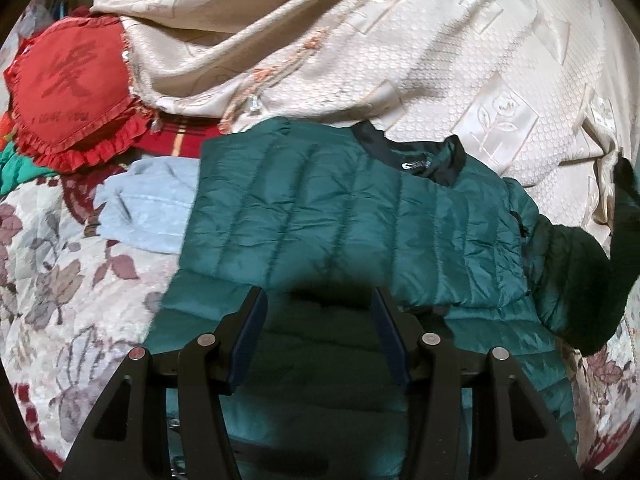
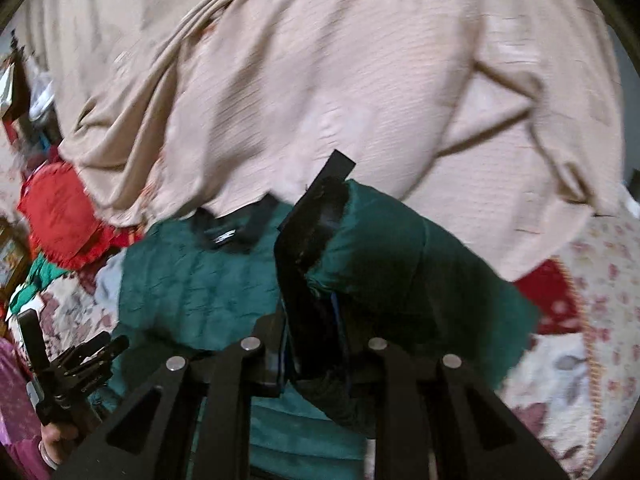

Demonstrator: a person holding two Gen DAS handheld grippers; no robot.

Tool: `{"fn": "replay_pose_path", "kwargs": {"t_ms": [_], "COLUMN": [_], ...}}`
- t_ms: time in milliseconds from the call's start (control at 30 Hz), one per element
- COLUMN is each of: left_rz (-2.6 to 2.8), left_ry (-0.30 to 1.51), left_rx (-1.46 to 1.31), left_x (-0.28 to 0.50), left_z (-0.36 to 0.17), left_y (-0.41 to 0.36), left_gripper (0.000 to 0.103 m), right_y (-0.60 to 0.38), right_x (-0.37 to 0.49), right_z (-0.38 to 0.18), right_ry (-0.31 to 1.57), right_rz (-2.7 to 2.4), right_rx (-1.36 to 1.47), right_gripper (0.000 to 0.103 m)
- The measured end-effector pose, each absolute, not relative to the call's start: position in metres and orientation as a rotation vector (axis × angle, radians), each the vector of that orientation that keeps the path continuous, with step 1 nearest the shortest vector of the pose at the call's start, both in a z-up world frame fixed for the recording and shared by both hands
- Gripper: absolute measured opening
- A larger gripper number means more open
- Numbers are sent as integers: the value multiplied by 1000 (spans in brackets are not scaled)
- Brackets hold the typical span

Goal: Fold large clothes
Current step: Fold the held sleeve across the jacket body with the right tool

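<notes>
A dark green quilted puffer jacket [image 1: 344,216] with a black collar lies back-up on the bed. My left gripper [image 1: 320,300] is open and empty, hovering over its lower back. In the right wrist view my right gripper [image 2: 316,264] is shut on the jacket's right sleeve [image 2: 384,248], gripping its black cuff and holding the sleeve lifted over the jacket body [image 2: 200,280]. The left gripper [image 2: 76,364] shows at the lower left of that view.
A beige embossed bedspread [image 1: 400,40] is bunched behind the jacket. A red frilled cushion [image 1: 72,92] lies at the left, a light blue garment [image 1: 148,204] beside the jacket. A floral quilt [image 1: 60,300] covers the bed.
</notes>
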State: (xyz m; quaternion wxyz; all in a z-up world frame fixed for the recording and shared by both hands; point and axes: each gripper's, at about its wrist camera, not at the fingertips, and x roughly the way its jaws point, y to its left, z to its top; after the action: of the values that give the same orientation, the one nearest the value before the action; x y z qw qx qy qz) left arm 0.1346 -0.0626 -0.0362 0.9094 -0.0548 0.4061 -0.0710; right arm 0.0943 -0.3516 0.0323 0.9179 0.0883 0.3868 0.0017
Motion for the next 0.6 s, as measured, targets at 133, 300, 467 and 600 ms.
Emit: {"fn": "replay_pose_path", "kwargs": {"t_ms": [133, 300, 467, 600], "left_rz": [-127, -103, -84, -65], "left_ry": [837, 843, 854, 863], "left_rx": [-140, -174, -201, -225], "left_x": [134, 136, 140, 146], "left_z": [-37, -41, -48, -55], "left_y": [-44, -22, -1, 15], "left_gripper": [36, 36, 36, 36], "right_y": [-307, -252, -203, -170], "right_x": [119, 152, 193, 218], "right_z": [18, 1, -25, -52], "right_ry": [821, 842, 878, 918], "right_rz": [88, 183, 275, 338], "right_rx": [207, 202, 226, 260], "right_gripper": [19, 19, 19, 19]}}
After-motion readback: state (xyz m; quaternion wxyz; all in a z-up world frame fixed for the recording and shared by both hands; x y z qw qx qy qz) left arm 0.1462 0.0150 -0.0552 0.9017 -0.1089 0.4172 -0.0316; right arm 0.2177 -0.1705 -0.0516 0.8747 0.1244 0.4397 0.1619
